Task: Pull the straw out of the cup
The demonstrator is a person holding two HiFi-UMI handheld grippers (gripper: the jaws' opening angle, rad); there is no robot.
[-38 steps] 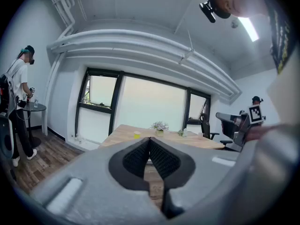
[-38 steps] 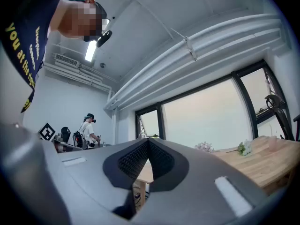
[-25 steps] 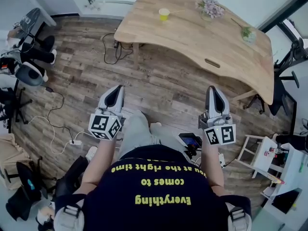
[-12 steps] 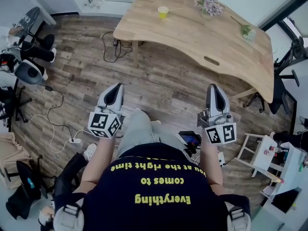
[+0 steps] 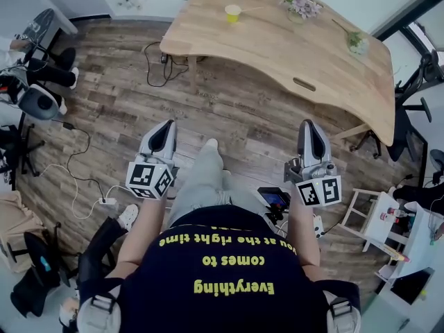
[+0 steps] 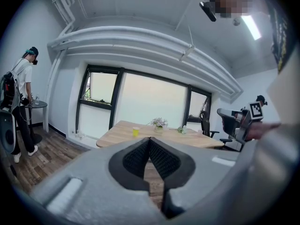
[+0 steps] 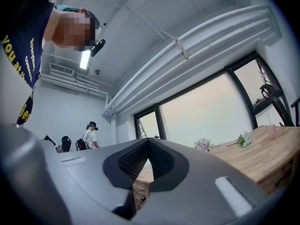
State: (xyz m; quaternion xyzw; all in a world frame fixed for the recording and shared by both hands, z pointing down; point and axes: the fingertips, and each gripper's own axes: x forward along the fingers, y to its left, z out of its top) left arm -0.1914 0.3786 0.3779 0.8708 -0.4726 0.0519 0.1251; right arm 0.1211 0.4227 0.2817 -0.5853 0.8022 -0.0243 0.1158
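Two grippers, both empty; task not begun.

Head view: left gripper [image 5: 166, 132] and right gripper [image 5: 311, 132] held at waist height, aimed toward 12 o'clock. Yellow cup [image 5: 233, 12] stands on the wooden table [image 5: 291, 54], well apart at 12; the approach probably comes first. Straw too thin to confirm.

Left gripper view: jaws pressed together, cup beyond the tips.

Right gripper view: jaws pressed together, cup out of frame.

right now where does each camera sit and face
Head view: on the person's head, steeply down at floor and table; shirt, left hand-held gripper and right hand-held gripper show.
Left gripper view: on that gripper, facing table and cup; shut jaws show.
Right gripper view: on that gripper, angled up at window; shut jaws, shirt.
All share the table and flowers.
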